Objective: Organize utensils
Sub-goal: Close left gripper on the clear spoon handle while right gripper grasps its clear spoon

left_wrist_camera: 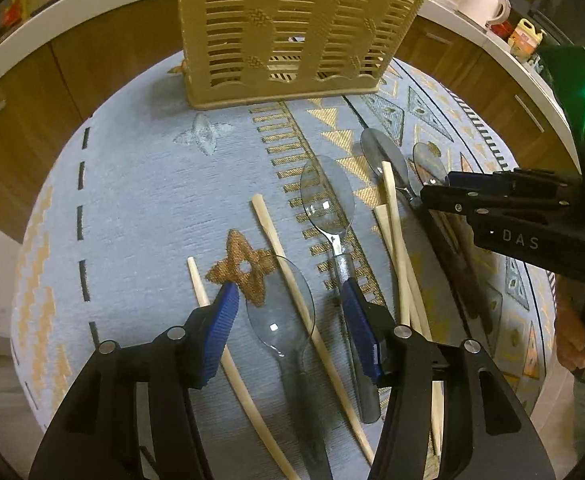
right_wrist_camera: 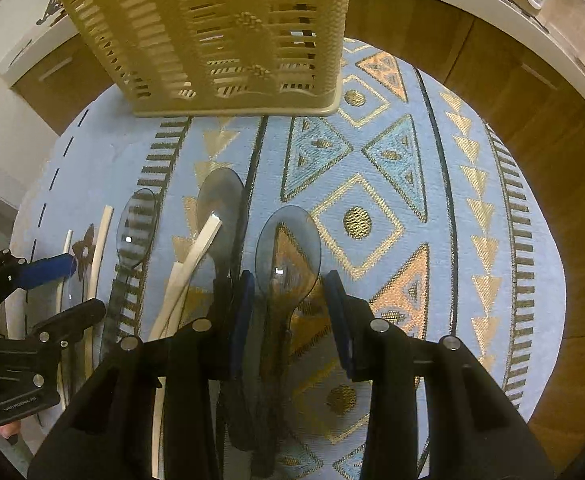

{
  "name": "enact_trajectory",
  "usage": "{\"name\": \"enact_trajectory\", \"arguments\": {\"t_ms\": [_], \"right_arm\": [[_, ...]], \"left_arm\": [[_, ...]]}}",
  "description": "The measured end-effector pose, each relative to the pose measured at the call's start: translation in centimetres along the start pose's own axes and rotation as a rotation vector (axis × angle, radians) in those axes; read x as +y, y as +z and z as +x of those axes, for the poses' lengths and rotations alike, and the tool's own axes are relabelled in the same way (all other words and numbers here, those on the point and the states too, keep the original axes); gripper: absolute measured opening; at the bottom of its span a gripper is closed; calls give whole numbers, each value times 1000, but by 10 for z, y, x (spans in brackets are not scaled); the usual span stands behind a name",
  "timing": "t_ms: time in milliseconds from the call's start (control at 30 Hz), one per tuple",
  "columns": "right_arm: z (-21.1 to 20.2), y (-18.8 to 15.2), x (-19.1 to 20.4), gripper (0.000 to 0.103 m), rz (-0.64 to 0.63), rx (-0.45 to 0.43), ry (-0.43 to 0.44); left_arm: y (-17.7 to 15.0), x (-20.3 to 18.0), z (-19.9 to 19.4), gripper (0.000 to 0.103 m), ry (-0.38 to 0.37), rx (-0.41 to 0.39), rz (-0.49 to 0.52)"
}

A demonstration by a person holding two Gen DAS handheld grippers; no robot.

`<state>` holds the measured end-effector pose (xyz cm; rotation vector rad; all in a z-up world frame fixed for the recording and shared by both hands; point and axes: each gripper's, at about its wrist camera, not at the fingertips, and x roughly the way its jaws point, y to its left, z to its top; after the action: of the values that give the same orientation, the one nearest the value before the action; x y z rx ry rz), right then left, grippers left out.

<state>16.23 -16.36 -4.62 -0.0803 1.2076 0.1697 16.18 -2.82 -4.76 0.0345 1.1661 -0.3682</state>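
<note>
Spoons point(left_wrist_camera: 280, 312) | one lies between left tool's point(left_wrist_camera: 290, 304) spread fingers | another point(right_wrist_camera: 288, 252) between right tool's point(right_wrist_camera: 290, 300) spread fingers | both released | basket point(left_wrist_camera: 292, 28) beyond

Home kitchen: wood cabinets point(left_wrist_camera: 104, 52) under white counter point(left_wrist_camera: 488, 36), kettle point(left_wrist_camera: 486, 2) and yellow bottle point(left_wrist_camera: 526, 36) on it; patterned tablecloth point(right_wrist_camera: 372, 184) carries cutlery basket point(left_wrist_camera: 292, 28), spoons point(left_wrist_camera: 326, 196), chopsticks point(left_wrist_camera: 288, 264).
</note>
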Motion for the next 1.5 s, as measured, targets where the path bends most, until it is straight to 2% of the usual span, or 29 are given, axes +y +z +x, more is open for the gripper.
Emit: {"name": "enact_trajectory", "arguments": {"t_ms": [100,267,333,400,433,533,600,733,800,833,867,1000,1167,1367,1500], "right_arm": [[-6,-2,-8,28,-4,-9,-2],[-14,-7,-20,26,-12,-48,23],[-22,-9,-21,24,-15,-76,38],[-31,-12,-25,8,-17,-99,63],[-35,-13,-27,6,-16,-107,72],[-44,-16,-31,6,-22,-142,78],[-44,-16,-37,6,-22,-132,73],[-40,-6,-47,8,25,-87,156],[-40,2,-44,15,24,-75,144],[-39,6,-43,24,18,-74,135],[-38,8,-42,29,18,-75,127],[-27,27,-47,29,102,-47,169],[-11,46,-50,29,164,-33,139],[-3,50,-36,29,116,-15,72],[-4,45,-27,29,91,1,96]], "left_arm": [[-1,-2,0,49,13,-2,0],[-3,-7,-1,32,77,-18,20],[-5,-4,-3,32,57,-29,14],[-7,-1,-4,32,40,-47,2],[-9,-1,-6,32,28,-55,-2],[-12,2,-15,31,-4,-98,-18],[-13,2,-17,31,-10,-107,-22],[-14,3,-18,31,-17,-103,-25],[-14,5,-17,32,-20,-98,-33],[-14,6,-17,32,-23,-95,-32],[-14,7,-16,32,-25,-94,-33],[-12,7,-11,32,-33,-90,-36],[-10,8,-8,32,-38,-90,-35],[-10,12,-10,32,-39,-93,-37],[-11,12,-10,32,-36,-97,-29]]}}
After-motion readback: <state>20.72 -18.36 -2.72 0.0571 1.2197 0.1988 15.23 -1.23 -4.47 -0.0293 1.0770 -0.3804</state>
